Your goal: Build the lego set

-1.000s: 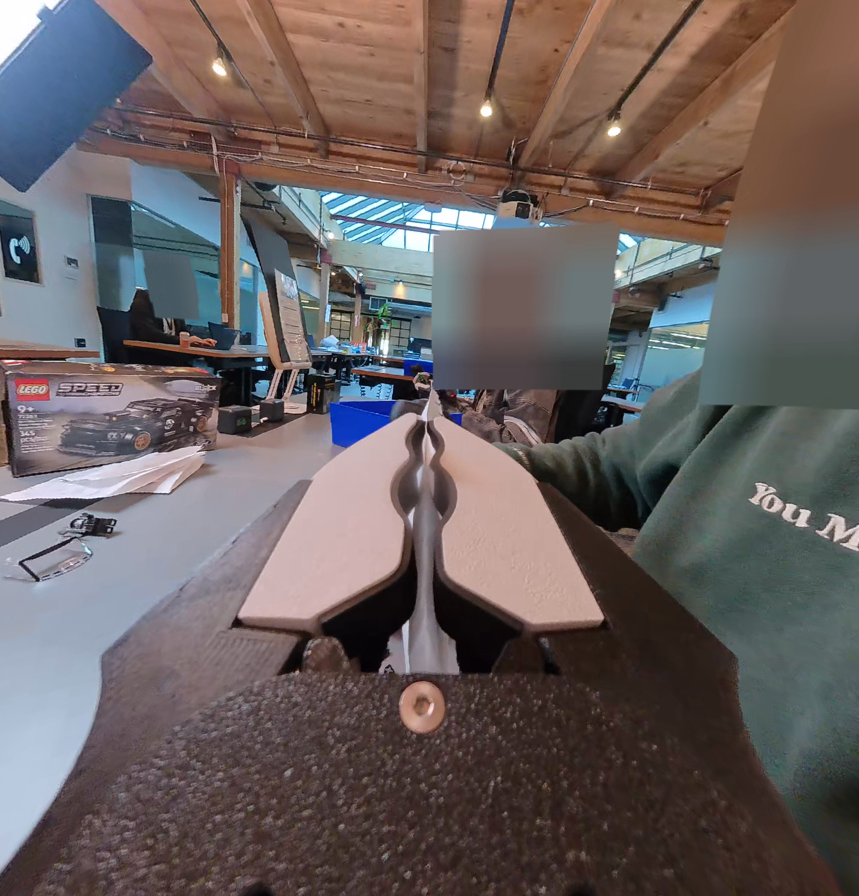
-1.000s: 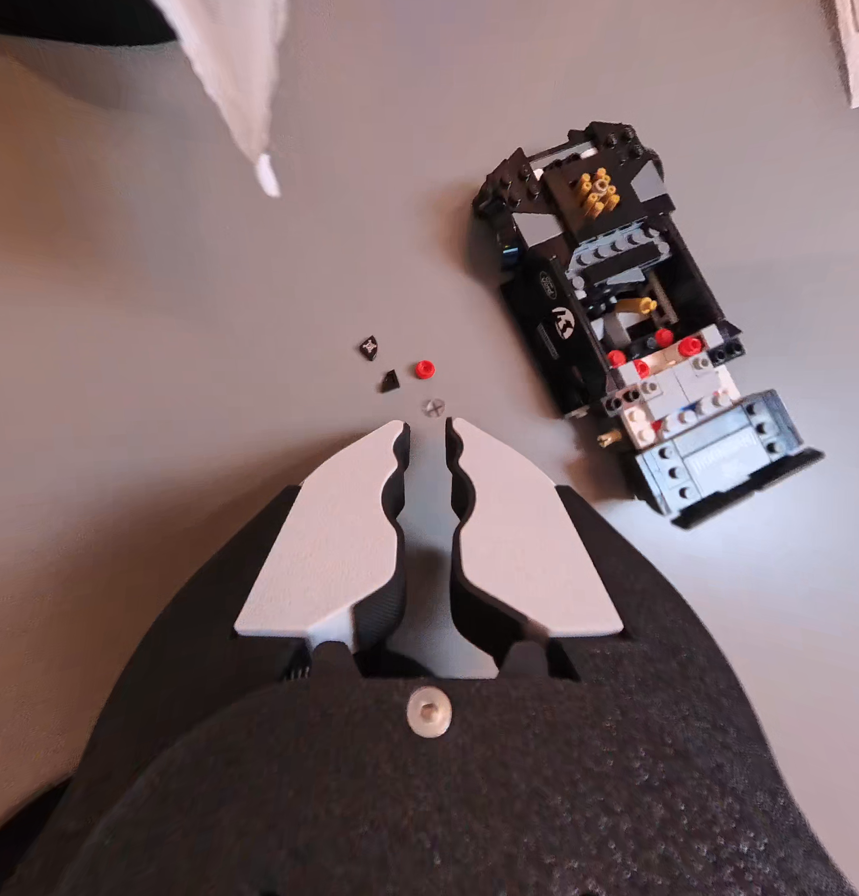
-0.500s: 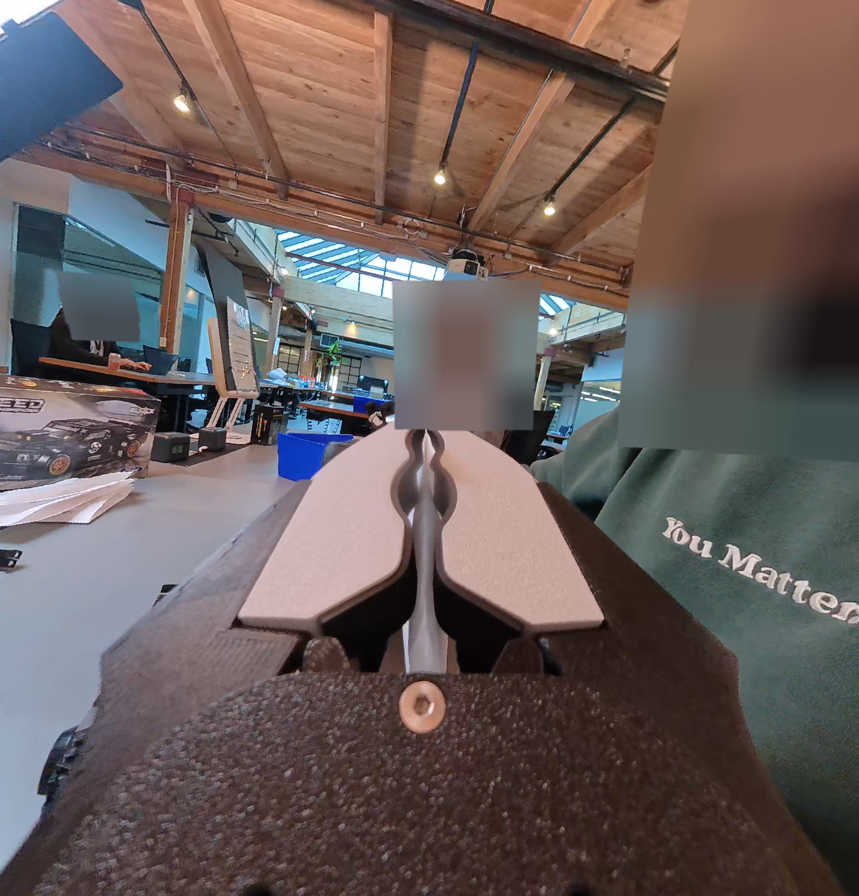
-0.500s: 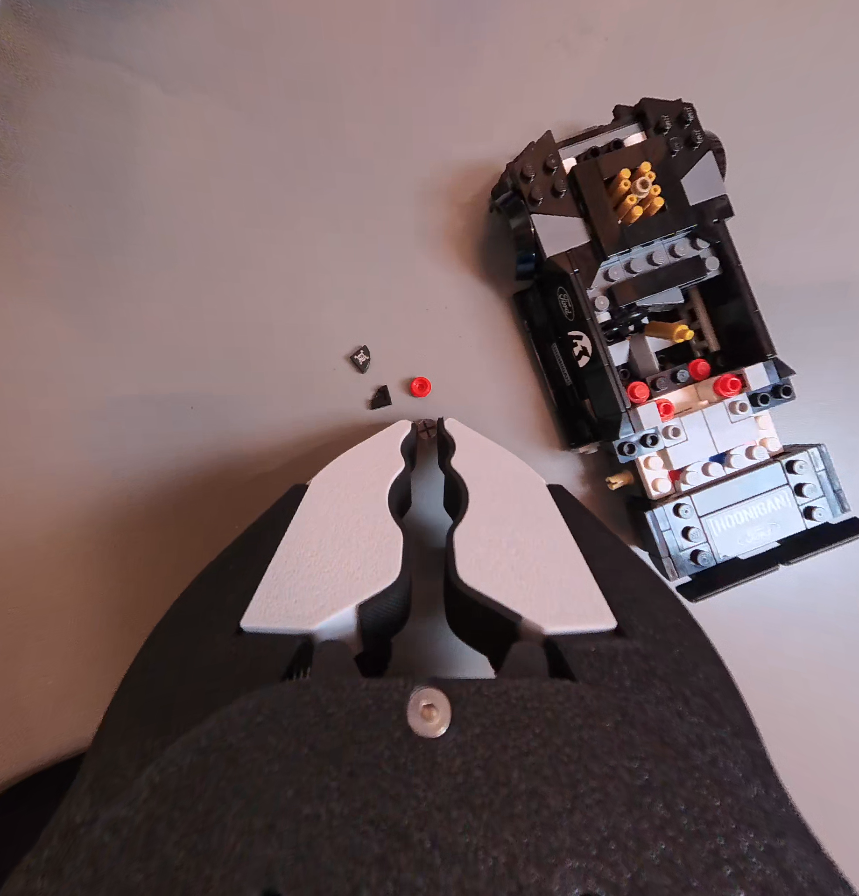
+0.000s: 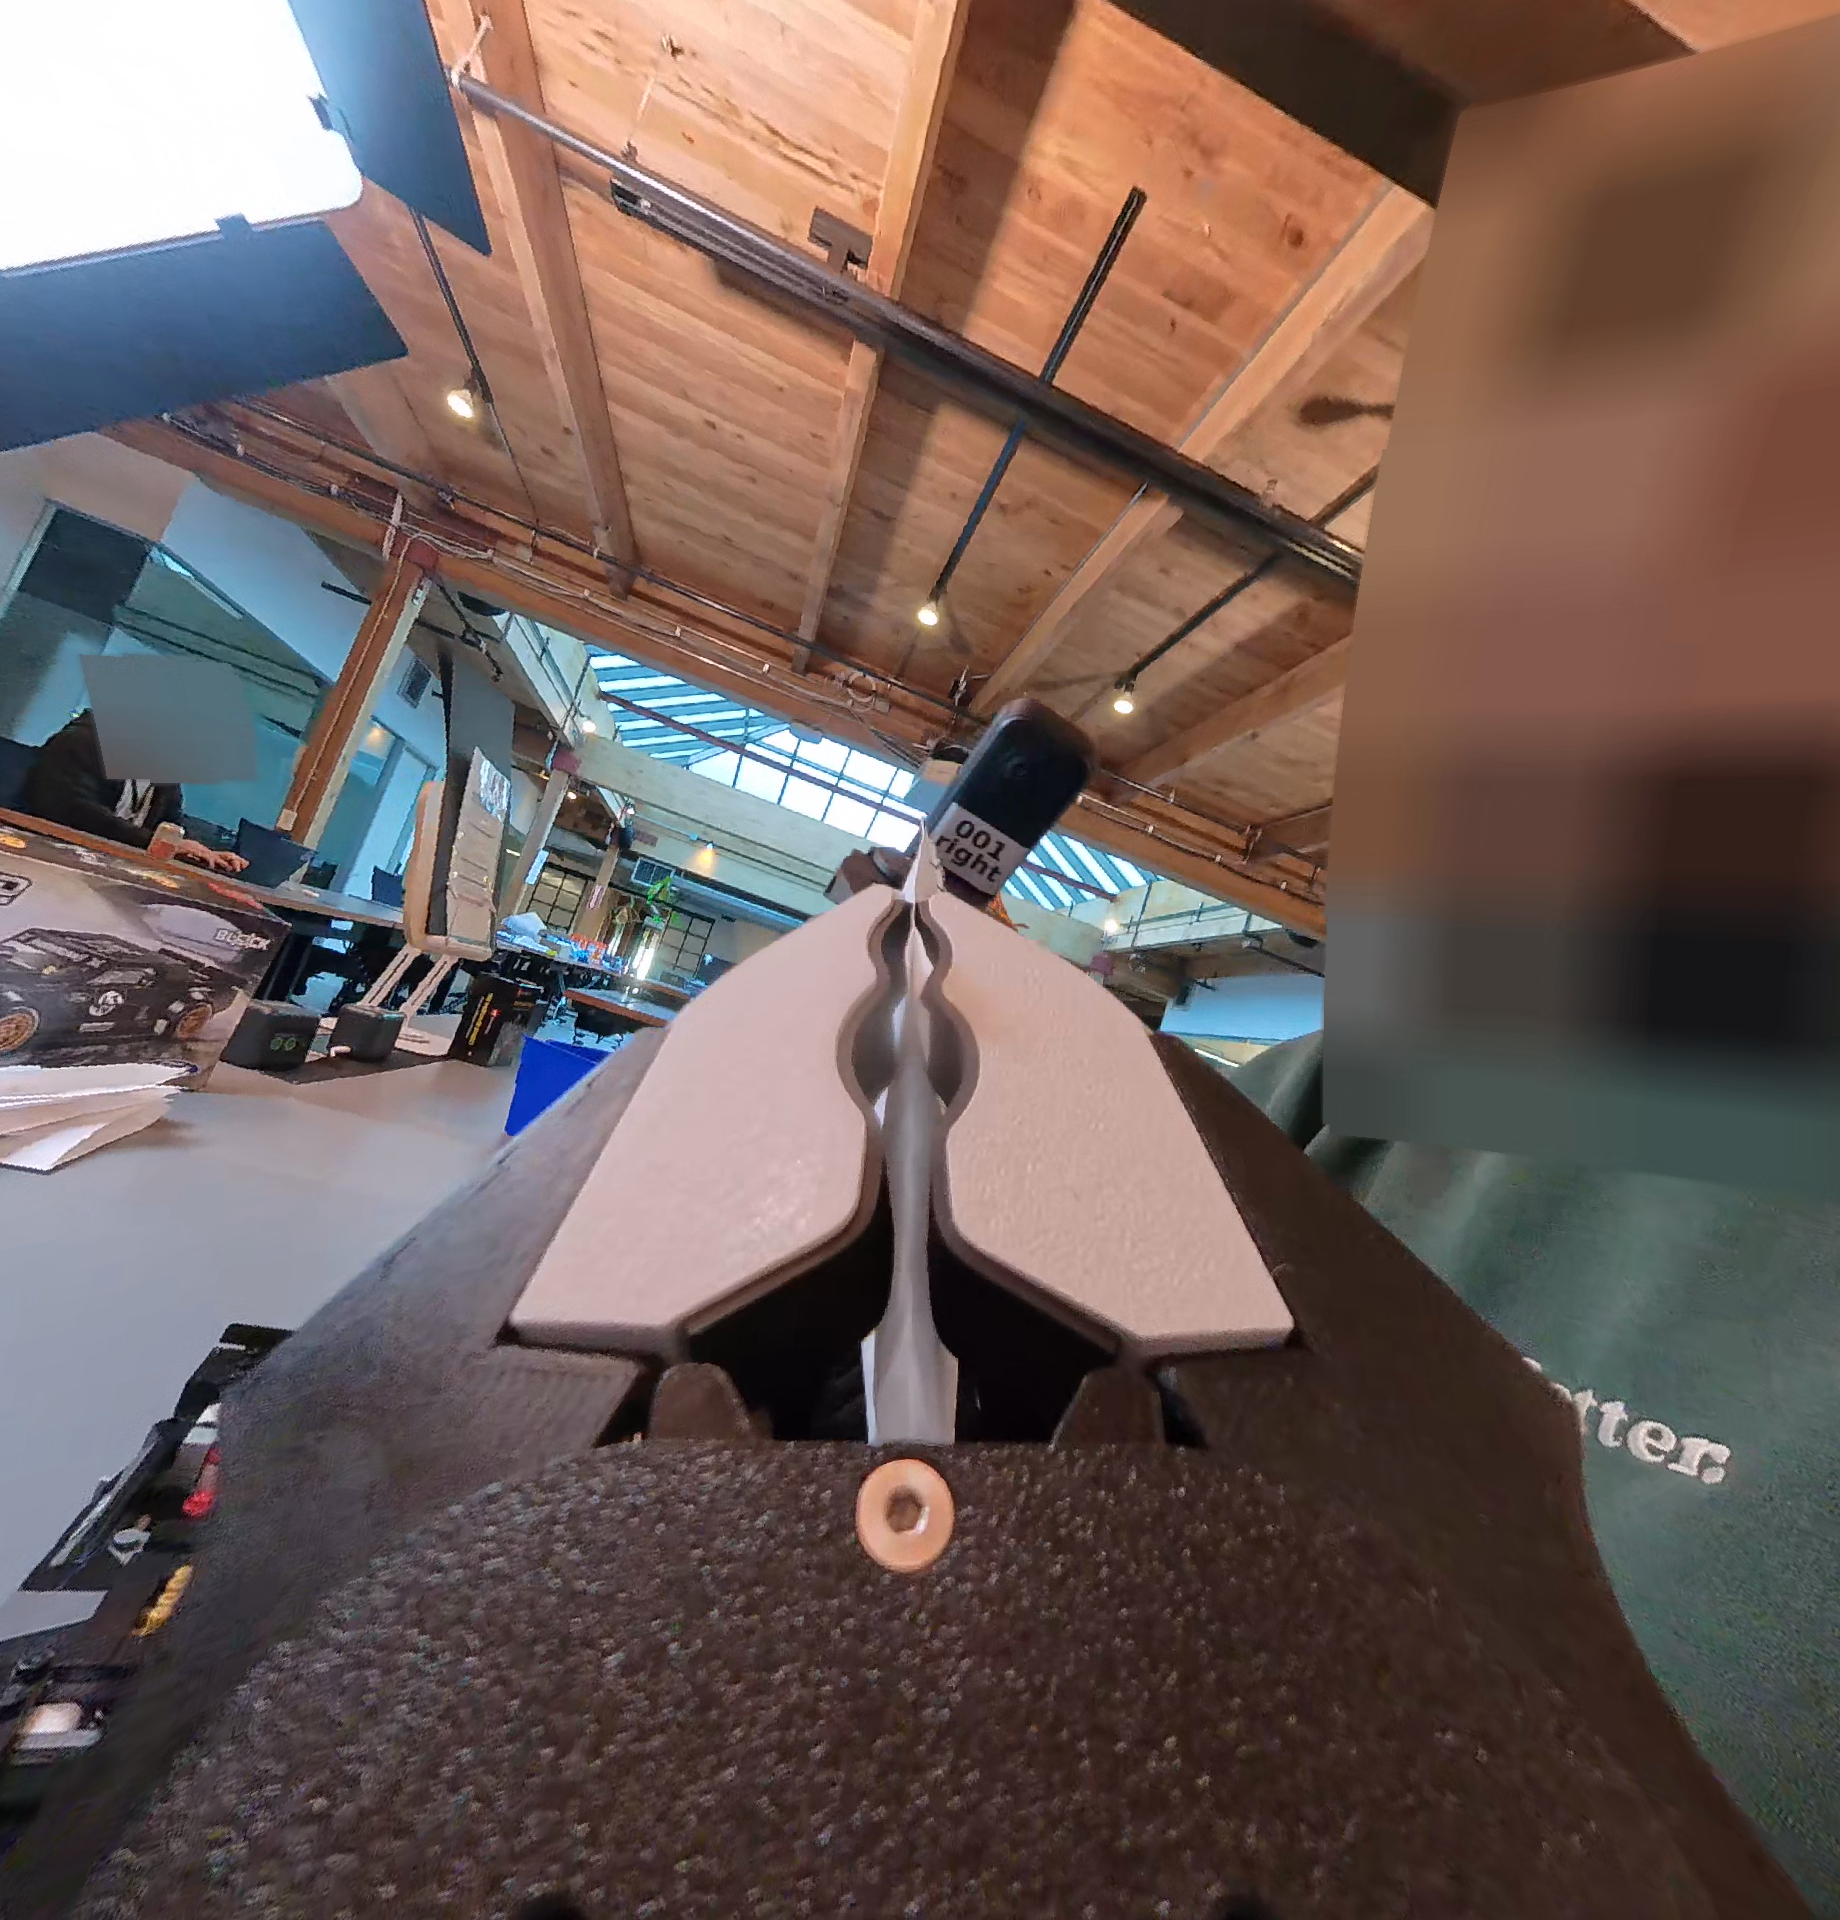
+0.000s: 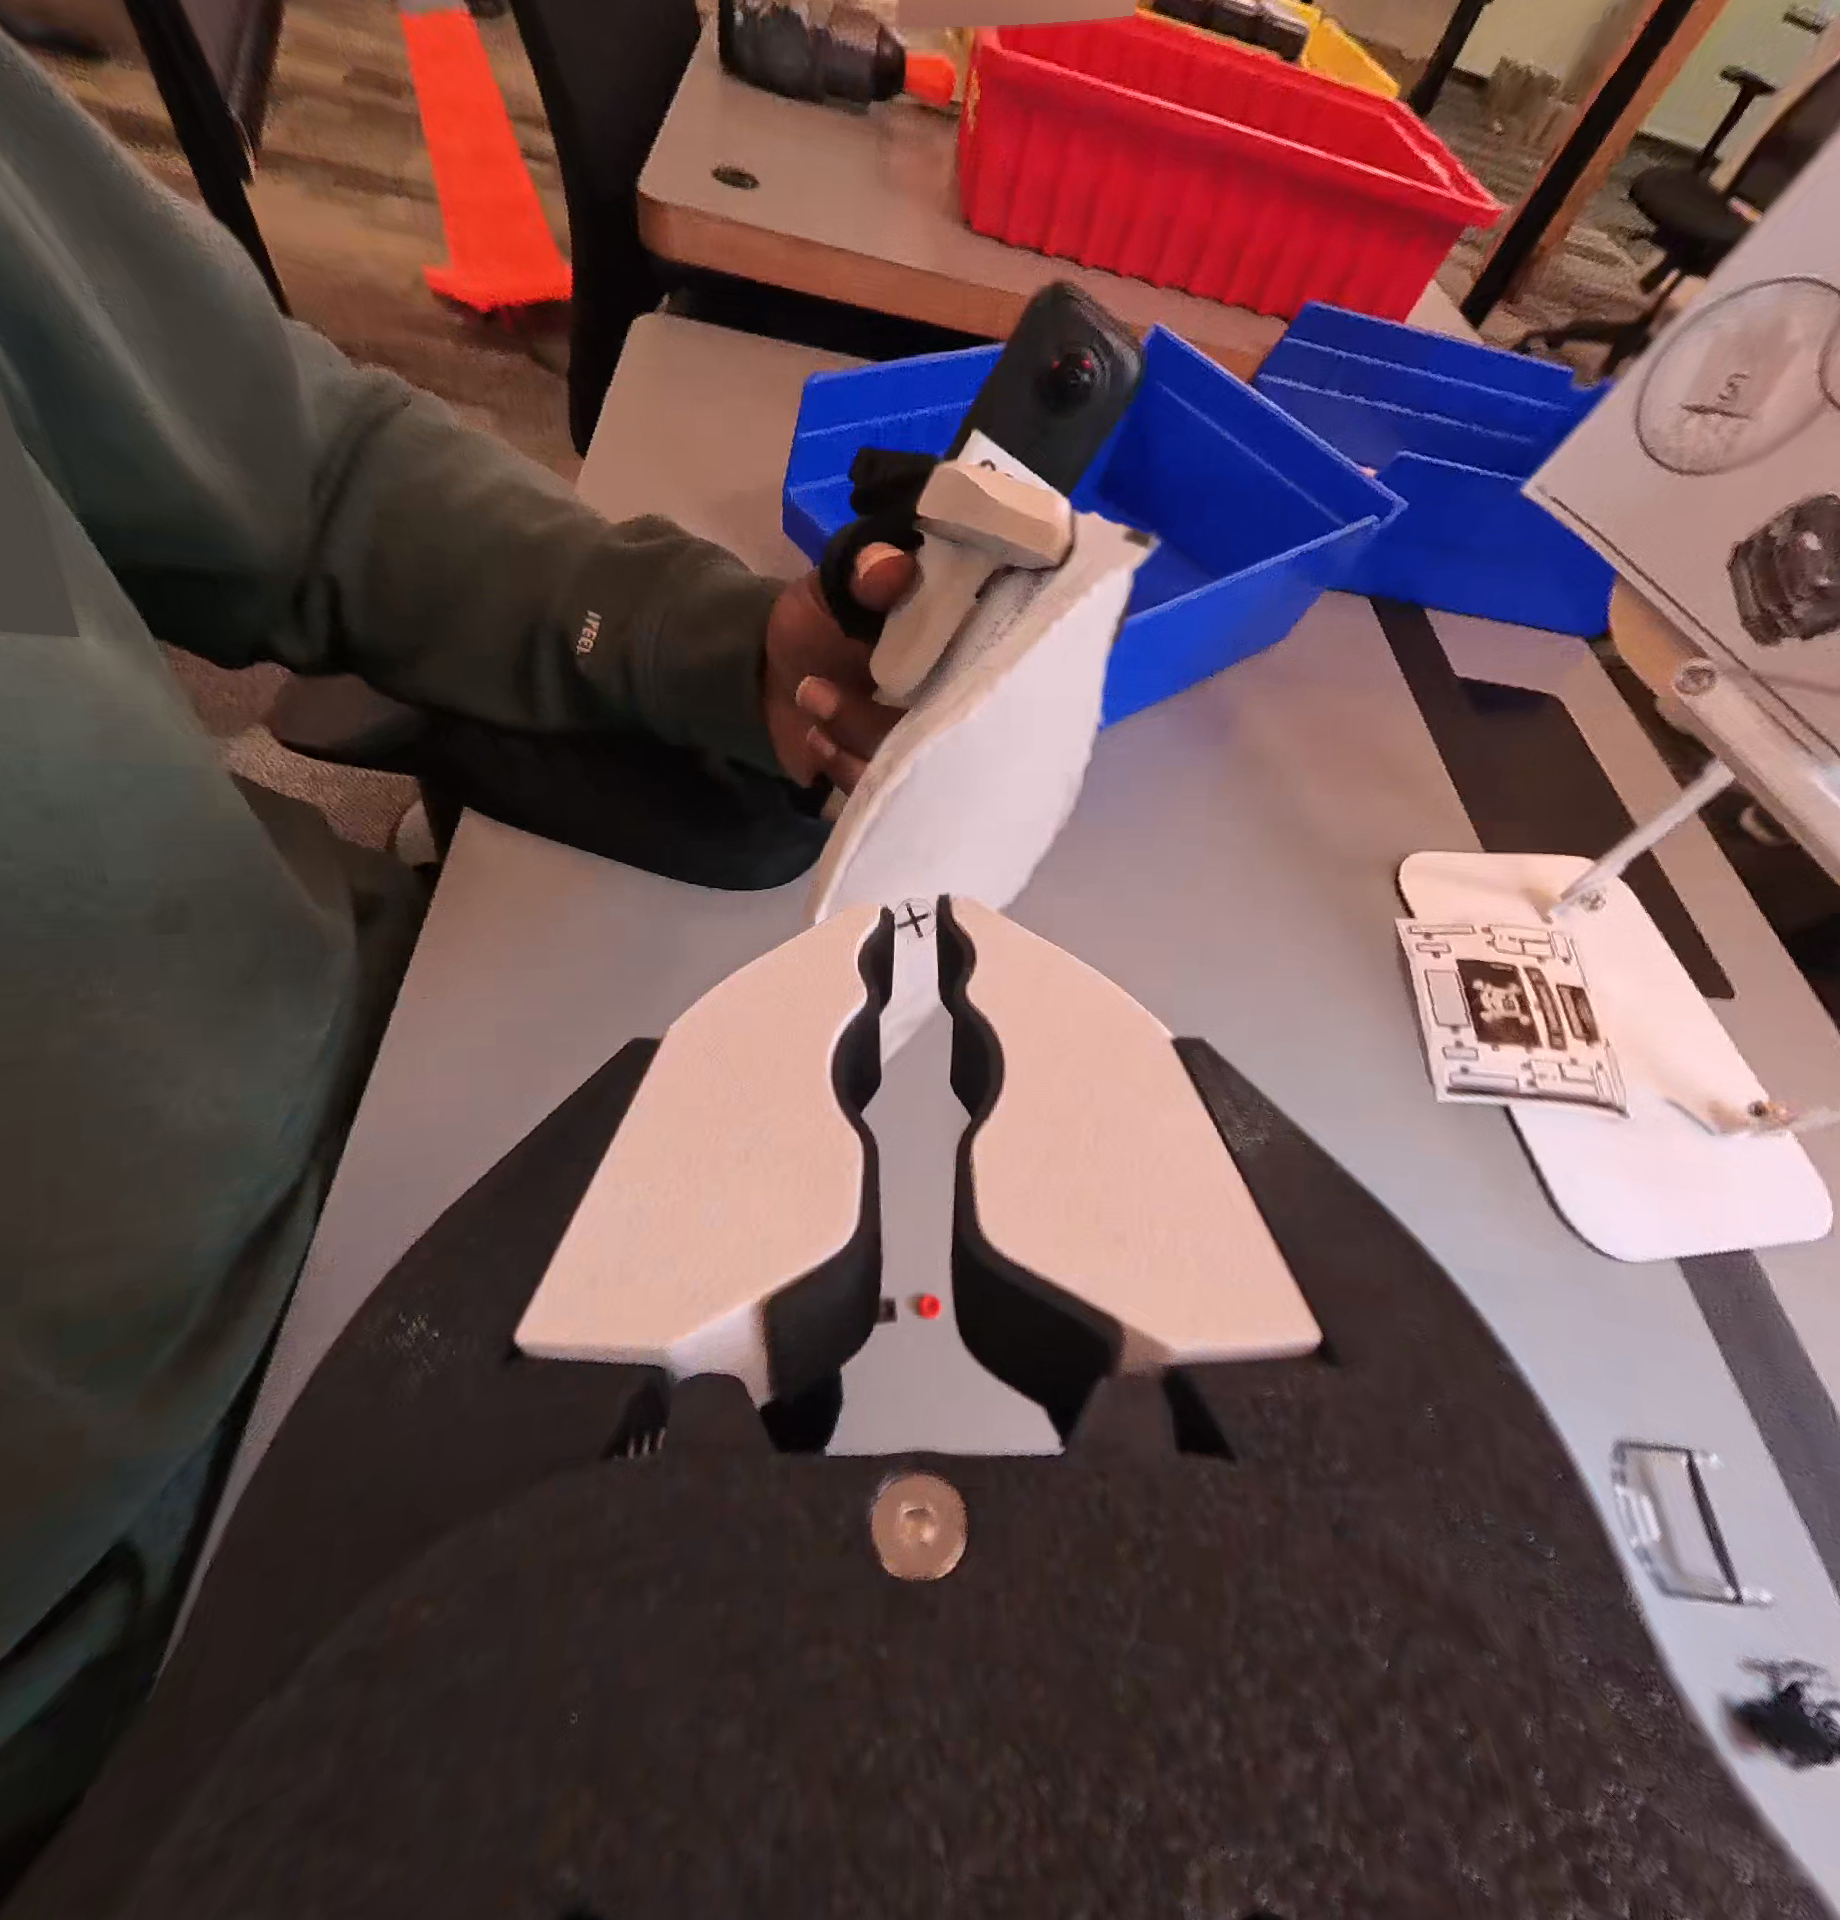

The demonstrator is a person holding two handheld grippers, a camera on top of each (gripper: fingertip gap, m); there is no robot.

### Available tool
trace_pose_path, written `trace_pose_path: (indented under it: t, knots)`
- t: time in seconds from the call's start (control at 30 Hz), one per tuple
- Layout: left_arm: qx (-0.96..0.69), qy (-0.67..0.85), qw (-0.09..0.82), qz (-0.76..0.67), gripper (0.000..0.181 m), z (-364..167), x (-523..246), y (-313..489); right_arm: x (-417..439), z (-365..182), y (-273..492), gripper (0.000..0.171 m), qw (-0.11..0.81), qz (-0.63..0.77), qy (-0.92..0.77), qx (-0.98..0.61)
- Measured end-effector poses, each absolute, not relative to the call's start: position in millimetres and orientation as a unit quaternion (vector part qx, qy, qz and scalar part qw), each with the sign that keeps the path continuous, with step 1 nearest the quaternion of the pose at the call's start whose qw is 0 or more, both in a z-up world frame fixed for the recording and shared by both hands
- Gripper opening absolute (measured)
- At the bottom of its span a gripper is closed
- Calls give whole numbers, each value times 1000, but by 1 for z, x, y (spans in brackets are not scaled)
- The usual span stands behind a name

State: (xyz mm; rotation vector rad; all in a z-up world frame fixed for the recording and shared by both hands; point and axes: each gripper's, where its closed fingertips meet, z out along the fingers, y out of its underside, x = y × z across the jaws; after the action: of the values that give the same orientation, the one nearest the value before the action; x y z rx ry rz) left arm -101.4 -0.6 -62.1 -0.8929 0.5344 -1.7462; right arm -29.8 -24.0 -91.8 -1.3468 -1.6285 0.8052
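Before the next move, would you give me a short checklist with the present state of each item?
1. Right gripper pinches the clear round piece at its tips: ok.
2. Left gripper is shut on the white paper bag: ok.
3. Bag is clear of the right gripper's tips: not ok, it hangs just behind them.
4. Red stud lies loose on the table: ok.
5. Car model is ready to take the piece: cannot tell, only a blurred edge shows.

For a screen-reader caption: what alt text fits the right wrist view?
The right gripper pinches a small clear round piece above a grey table. Beyond it, a hand holds the left gripper, which grips a white paper bag before blue bins.
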Motion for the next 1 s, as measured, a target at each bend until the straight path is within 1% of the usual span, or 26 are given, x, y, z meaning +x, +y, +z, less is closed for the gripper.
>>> trace_pose_path:
  t: [0.07,0.13,0.2,0.3,0.43,0.63,0.87,1.0]
  knots:
    - [-368,215,527,-735,0,-61,-104,0,-42,-98,-24,8,421,309,-664,-535]
    - [-361,204,528,-741,1,-58,-108,1,-49,-102,-23,17,416,305,-668,-536]
    - [-360,202,532,-740,0,-57,-111,2,-53,-102,-22,21,419,309,-663,-537]
    - [-356,200,533,-741,0,-55,-113,2,-54,-98,-25,26,419,335,-653,-535]
    - [-360,201,534,-738,0,-56,-112,3,-53,-99,-35,39,399,365,-655,-528]
    - [-364,189,544,-732,0,-55,-115,7,-47,-98,-48,47,366,409,-659,-513]
    - [-368,175,548,-731,0,-56,-119,11,-46,-114,-49,47,376,372,-673,-517]
    - [-365,174,548,-732,0,-55,-119,11,-39,-107,-34,42,412,370,-638,-536]
